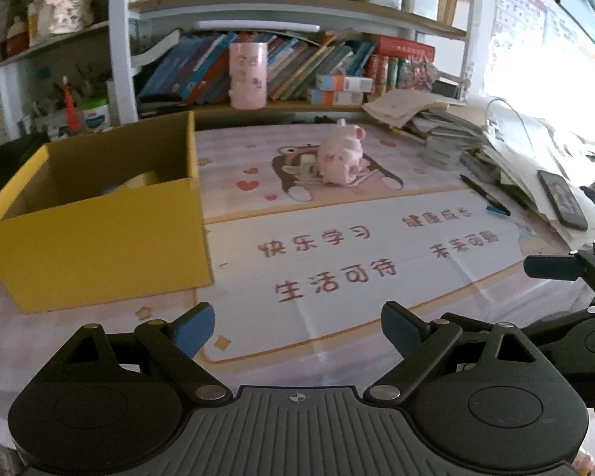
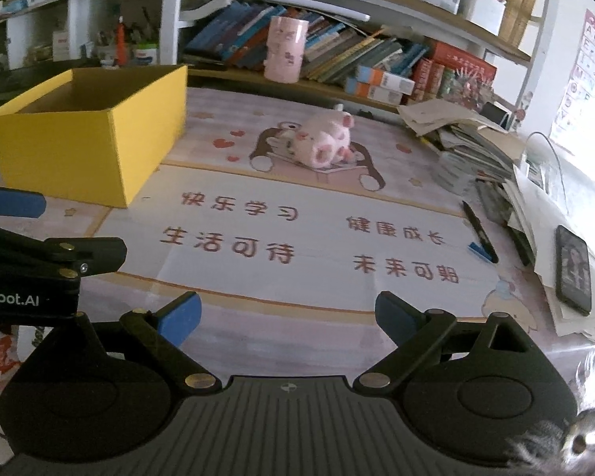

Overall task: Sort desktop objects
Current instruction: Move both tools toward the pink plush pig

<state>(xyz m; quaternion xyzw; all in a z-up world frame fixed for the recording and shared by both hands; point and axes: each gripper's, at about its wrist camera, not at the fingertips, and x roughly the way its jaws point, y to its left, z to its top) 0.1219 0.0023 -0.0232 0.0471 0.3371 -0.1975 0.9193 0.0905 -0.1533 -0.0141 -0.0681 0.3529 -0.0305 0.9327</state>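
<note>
Both the left gripper (image 1: 297, 331) and the right gripper (image 2: 287, 319) hover over the near bench (image 2: 329, 329), jaws spread wide and empty. A pink plush pig (image 1: 343, 156) lies far centre, right of the yellow box (image 1: 99, 214); a black pen (image 2: 480, 234) lies right.

On the desk mat (image 1: 337, 214), an open box (image 1: 99, 234) sits at the left, a plush pig (image 1: 343, 156) lies mid-back, a pen (image 1: 484, 194) and phone (image 1: 562, 198) lie right, before the bookshelf (image 1: 297, 12).
</note>
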